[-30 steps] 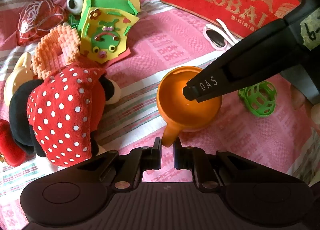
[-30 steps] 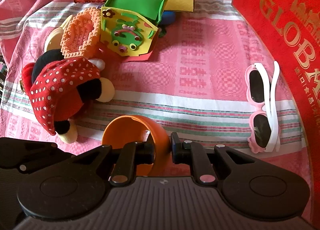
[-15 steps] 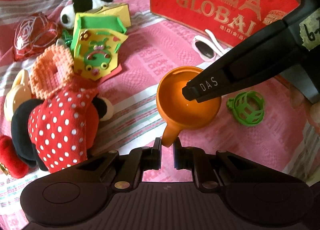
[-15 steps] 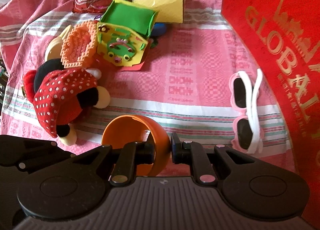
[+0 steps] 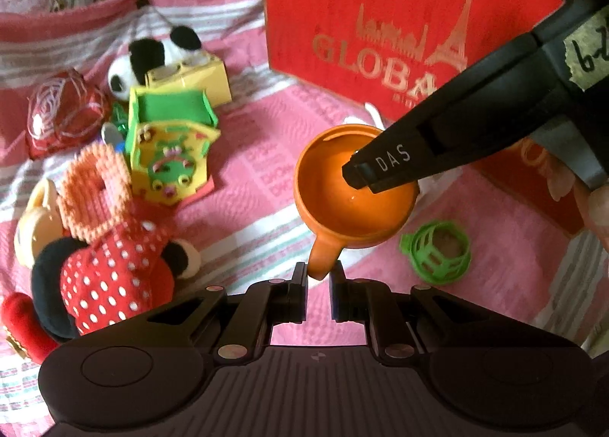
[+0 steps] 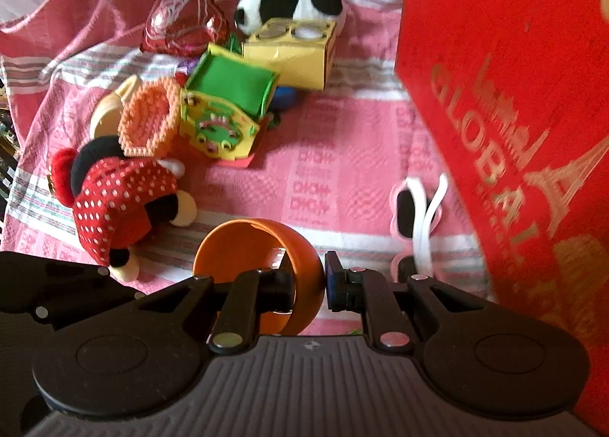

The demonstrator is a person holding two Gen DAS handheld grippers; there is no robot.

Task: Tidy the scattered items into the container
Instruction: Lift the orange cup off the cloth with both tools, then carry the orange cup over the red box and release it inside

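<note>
A pink woven cloth with pale stripes is covering the bed [image 5: 243, 155] (rumpled toward its far edge). Above its near edge the orange cup [image 5: 354, 189] is hanging, the left hand-held gripper [image 5: 319, 286] pinching its handle and the right hand-held gripper [image 6: 309, 277] clamping its rim, beside the red container [image 6: 495, 102].

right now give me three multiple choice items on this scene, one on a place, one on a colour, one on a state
1. Where is the green lattice ball?
A. on the pink cloth, right of the cup
B. inside the cup
C. on the panda

2. What colour is the cup?
A. blue
B. orange
C. white

3. How is the cup held?
A. not held
B. by one gripper
C. by both grippers

Key: A, it lies on the cloth beside the cup; B, the cup is orange throughout; C, the left gripper pinches the handle and the right gripper clamps the wall.
</note>
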